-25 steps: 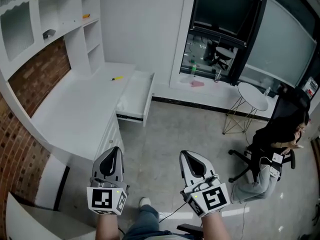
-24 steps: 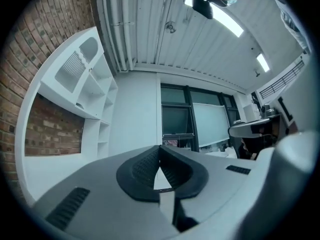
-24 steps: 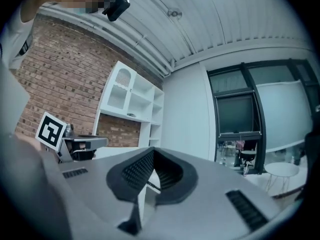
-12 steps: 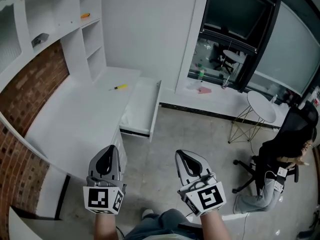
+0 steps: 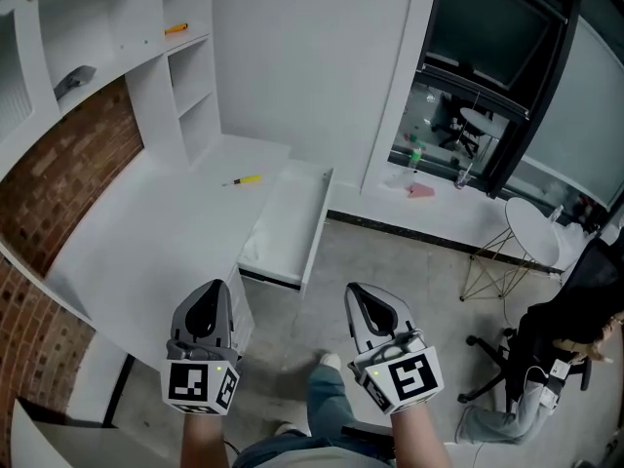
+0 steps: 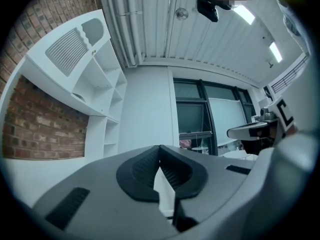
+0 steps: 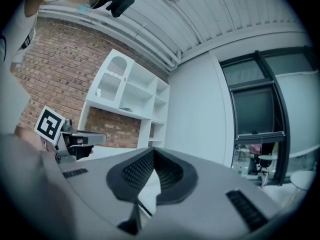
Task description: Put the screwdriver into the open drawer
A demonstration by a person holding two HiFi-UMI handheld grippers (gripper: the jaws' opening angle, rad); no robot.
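Observation:
The screwdriver [image 5: 242, 179], small with a yellow handle, lies on the white desk [image 5: 146, 232] near its far end. Just right of it the open drawer [image 5: 285, 224] sticks out from the desk; what shows of its white inside is bare. My left gripper [image 5: 212, 289] and right gripper [image 5: 357, 291] are held side by side low in the head view, well short of the drawer and the screwdriver. Both are shut with nothing between the jaws. The left gripper [image 6: 160, 149] and the right gripper [image 7: 153, 151] each show jaw tips meeting in their own views.
White shelving [image 5: 185, 76] rises behind the desk against a brick wall [image 5: 68, 183], with an orange item [image 5: 176, 29] on an upper shelf. A round white side table [image 5: 534, 230] and a seated person [image 5: 575, 339] are at the right. My own leg and shoe [image 5: 330, 378] show between the grippers.
Both grippers have been carried forward toward the desk, still shut. The drawer and the screwdriver now sit lower and nearer in the head view. My foot has stepped forward.

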